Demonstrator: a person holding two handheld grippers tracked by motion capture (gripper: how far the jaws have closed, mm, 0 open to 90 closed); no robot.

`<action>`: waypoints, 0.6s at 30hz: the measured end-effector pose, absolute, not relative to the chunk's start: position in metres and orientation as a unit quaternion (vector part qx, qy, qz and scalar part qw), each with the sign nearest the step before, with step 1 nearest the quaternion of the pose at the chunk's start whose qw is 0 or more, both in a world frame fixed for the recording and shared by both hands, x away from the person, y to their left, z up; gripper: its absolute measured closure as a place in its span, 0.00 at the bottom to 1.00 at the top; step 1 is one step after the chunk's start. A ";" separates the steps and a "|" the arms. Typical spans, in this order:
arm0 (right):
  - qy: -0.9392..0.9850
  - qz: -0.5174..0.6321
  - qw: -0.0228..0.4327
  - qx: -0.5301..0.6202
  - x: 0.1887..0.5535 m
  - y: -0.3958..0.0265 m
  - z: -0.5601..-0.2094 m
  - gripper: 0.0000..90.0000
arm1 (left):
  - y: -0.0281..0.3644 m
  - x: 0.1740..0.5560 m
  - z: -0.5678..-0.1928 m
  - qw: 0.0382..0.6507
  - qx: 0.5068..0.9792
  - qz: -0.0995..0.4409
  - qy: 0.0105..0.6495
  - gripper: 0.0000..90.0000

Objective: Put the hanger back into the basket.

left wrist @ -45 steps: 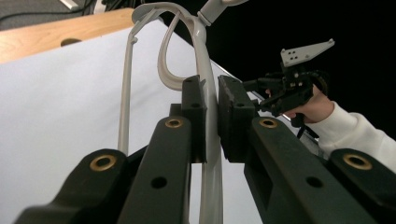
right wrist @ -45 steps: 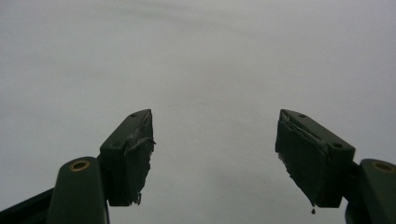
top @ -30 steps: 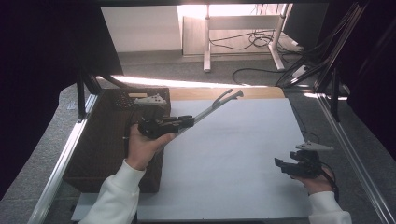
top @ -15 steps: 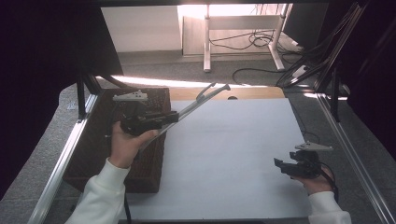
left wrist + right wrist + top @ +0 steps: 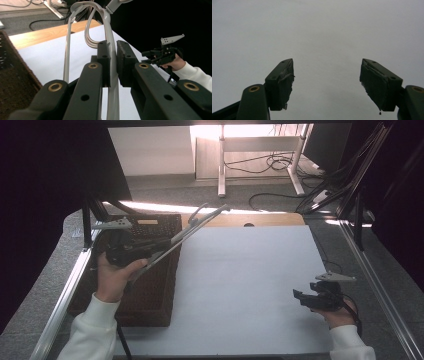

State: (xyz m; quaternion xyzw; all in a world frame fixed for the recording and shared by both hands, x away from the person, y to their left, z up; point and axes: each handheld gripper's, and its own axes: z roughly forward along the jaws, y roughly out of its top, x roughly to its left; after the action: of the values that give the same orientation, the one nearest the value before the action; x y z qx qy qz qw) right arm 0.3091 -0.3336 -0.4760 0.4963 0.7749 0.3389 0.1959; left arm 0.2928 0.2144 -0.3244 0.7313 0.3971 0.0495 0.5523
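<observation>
The left gripper [image 5: 131,251] is raised over a dark wicker basket [image 5: 150,290] at the left of the counter [image 5: 250,285], which is covered by a white sheet. Its fingers [image 5: 103,62] are closed on a pale grey hanger [image 5: 195,227]. In the left gripper view one thin arm of the hanger runs up between the two pads, pinched close to their tips, and a second arm of it rises just left of the left finger, outside the grip. Beyond the fingertips the arms curve together into a loop, and the hook goes on past the top edge of that view. In the high view the hanger slants up and away from the fingers, over the far right corner of the basket, with its end above the strip of bare wood at the counter's far edge. The hanger touches nothing but the fingers, as far as can be told.

The right gripper [image 5: 315,297] sits low near the near right corner of the sheet, held in the person's right hand [image 5: 340,312], well apart from the hanger. Its fingers [image 5: 282,82] stand wide apart with plain white sheet between and beyond them. The pads look frayed at their edges. A grey plate sits on top of each gripper. White sleeves [image 5: 95,330] cover both forearms.
</observation>
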 end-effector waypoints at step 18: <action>0.783 0.358 0.195 0.470 0.306 -0.326 -0.472 0.30 | 0.261 0.278 -0.325 0.568 0.705 0.068 0.418 0.92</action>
State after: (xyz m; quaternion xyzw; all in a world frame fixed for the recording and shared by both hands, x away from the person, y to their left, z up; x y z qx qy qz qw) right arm 0.3063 -0.3260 -0.4715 0.4704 0.7826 0.3581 0.1949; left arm 0.2779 0.2613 -0.3251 0.7055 0.4180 0.0681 0.5683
